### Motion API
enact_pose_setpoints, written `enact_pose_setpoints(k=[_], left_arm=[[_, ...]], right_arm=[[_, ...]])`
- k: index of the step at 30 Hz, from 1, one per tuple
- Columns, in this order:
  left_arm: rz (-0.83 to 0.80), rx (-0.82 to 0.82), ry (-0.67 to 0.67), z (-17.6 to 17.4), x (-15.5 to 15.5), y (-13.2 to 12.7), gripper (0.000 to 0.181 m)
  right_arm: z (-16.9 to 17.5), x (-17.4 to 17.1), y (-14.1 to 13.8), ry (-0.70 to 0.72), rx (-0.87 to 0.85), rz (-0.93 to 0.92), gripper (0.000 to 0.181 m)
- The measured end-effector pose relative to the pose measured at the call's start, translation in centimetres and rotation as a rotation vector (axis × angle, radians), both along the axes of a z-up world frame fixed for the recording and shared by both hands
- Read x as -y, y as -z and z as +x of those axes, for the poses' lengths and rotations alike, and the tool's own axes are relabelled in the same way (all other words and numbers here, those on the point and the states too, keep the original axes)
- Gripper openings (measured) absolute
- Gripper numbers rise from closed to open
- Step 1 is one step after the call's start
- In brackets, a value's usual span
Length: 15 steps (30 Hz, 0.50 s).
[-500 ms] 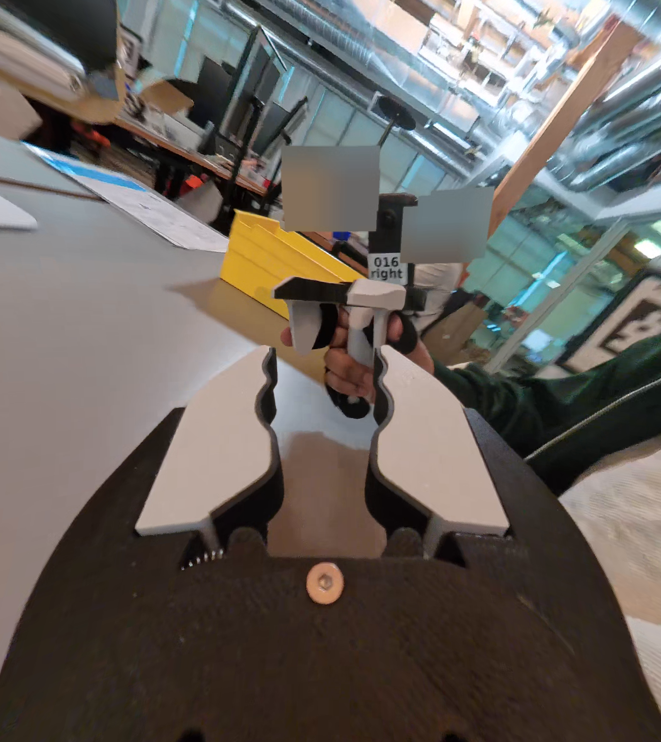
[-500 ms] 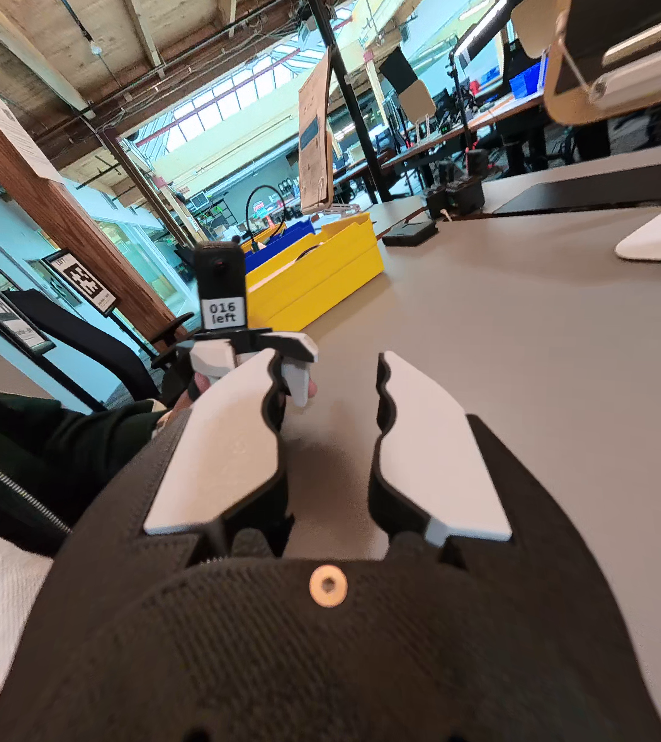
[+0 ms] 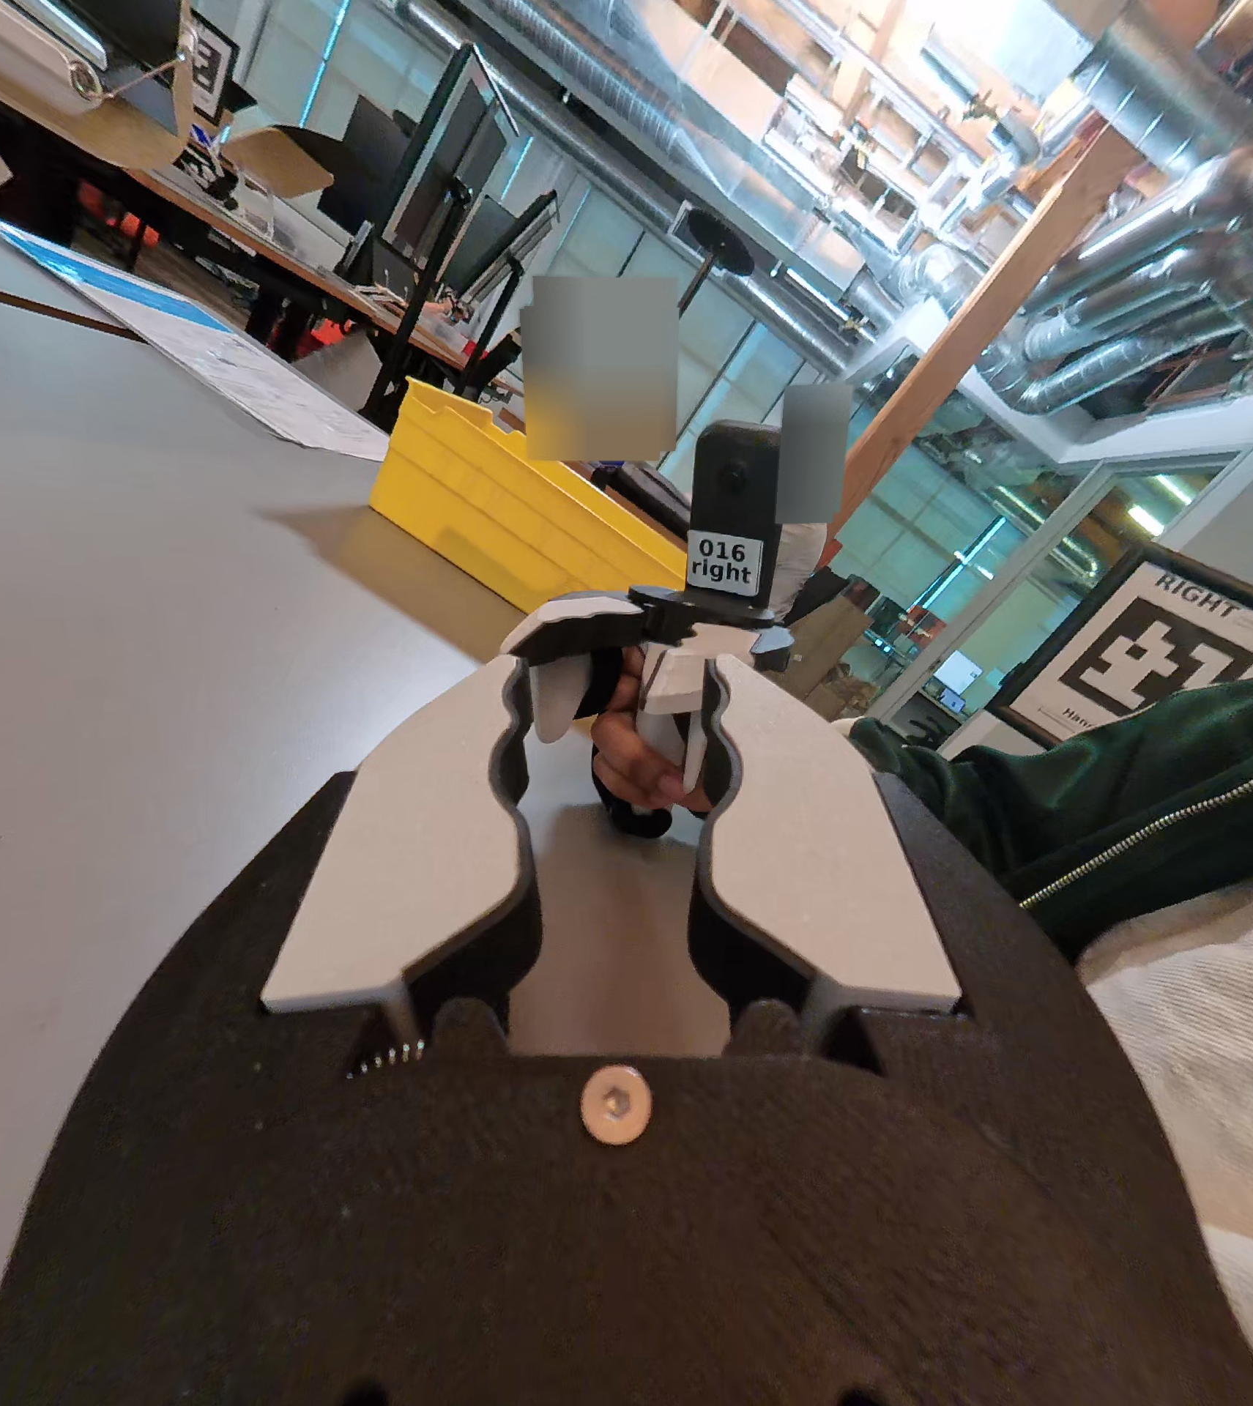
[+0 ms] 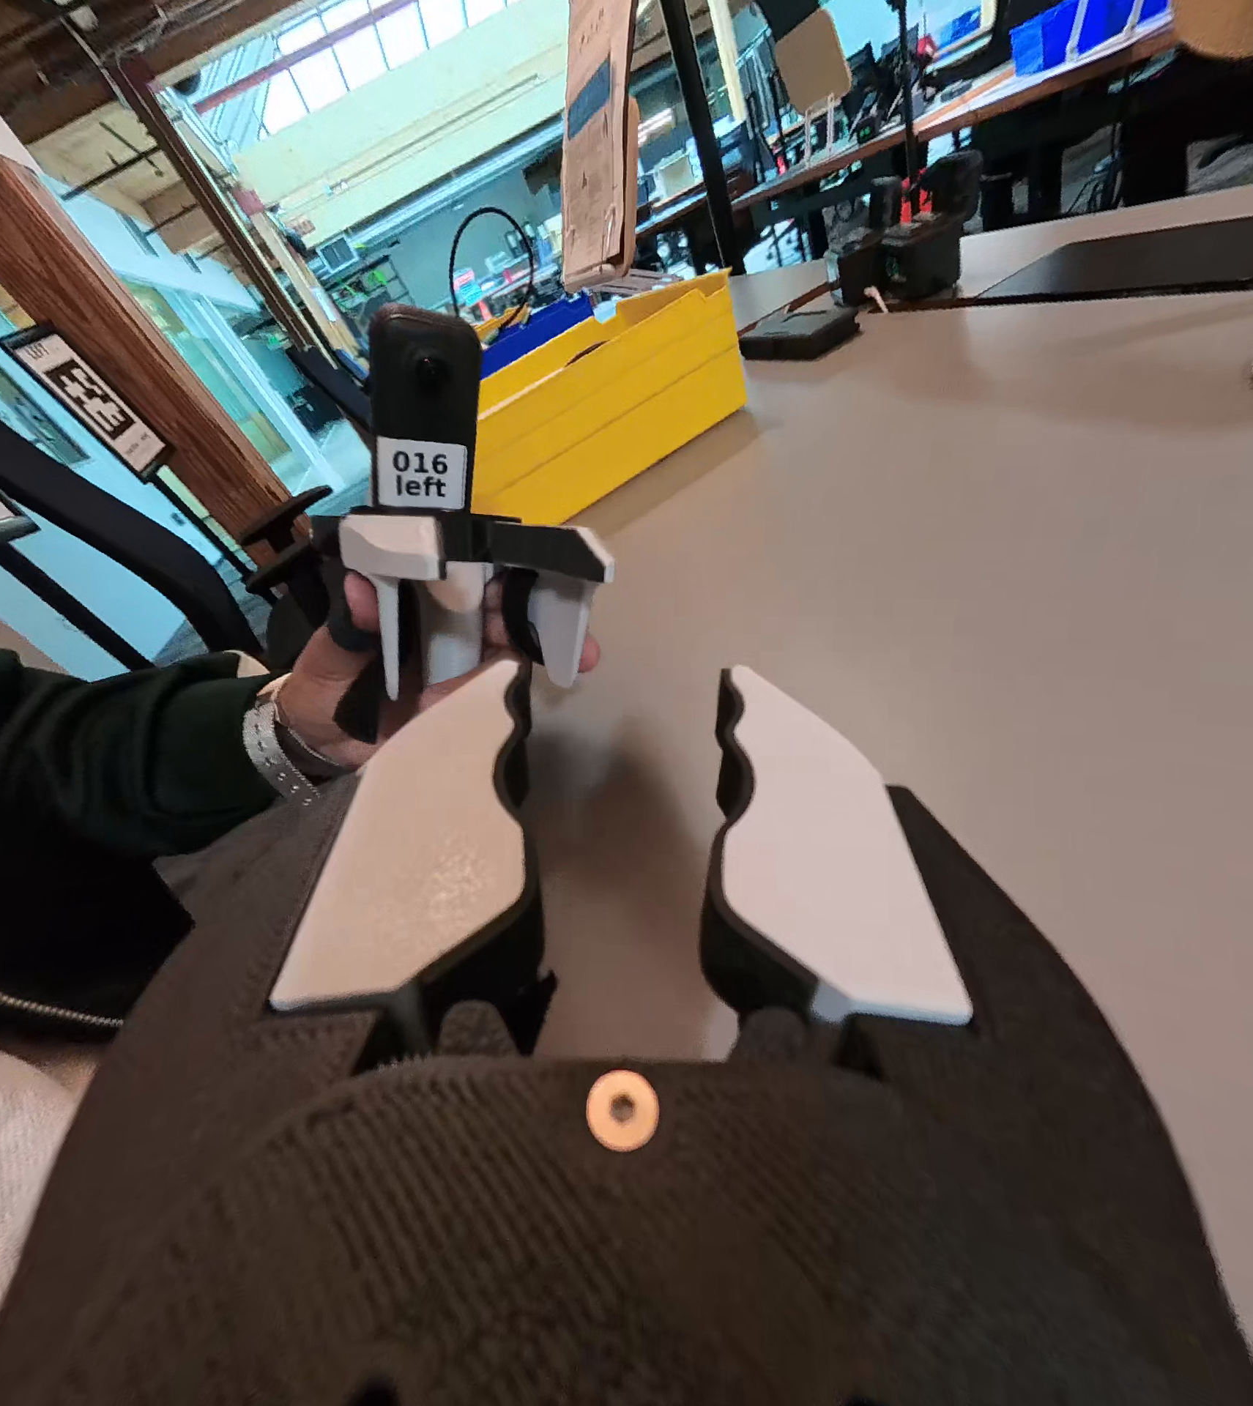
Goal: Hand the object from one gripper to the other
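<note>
Since half a second earlier the two grippers had drawn closer, facing each other. The left gripper point(image 3: 615, 685) and right gripper point(image 4: 623, 688) both stood wide apart at the fingers, holding nothing; the object showed in neither view. Closing in further risked the fingers knocking together over the table point(image 4: 988, 570). Only the right view showed the wristband point(image 4: 269, 749); both showed the yellow bin point(image 3: 501, 517).
</note>
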<state>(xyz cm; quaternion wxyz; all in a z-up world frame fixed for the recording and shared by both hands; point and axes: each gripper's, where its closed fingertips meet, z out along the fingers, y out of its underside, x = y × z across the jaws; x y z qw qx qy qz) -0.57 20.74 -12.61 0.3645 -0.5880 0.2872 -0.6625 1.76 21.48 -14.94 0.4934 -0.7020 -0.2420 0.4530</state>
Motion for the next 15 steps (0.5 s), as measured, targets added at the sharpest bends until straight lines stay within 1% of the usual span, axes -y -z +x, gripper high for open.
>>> enact_pose_setpoints(k=[3,9,11,15], left_arm=[[0.033,-0.034,-0.012,0.0,-0.2,0.3,0.042],[0.051,-0.03,-0.039,-0.5,-0.9,0.1,0.039],[0.054,-0.018,-0.051,-0.8,-1.1,-0.2,0.036],[0.109,0.006,-0.113,-1.8,-1.5,-1.1,0.031]], right_arm=[[0.0,0.0,-0.1,-0.017,-0.024,-0.01,0.046],[0.2,0.1,-0.6,-0.023,-0.06,-0.008,0.047],[0.0,0.3,-0.5,-0.035,-0.042,-0.001,0.047],[-0.5,0.9,-0.2,-0.062,0.002,0.024,0.047]])
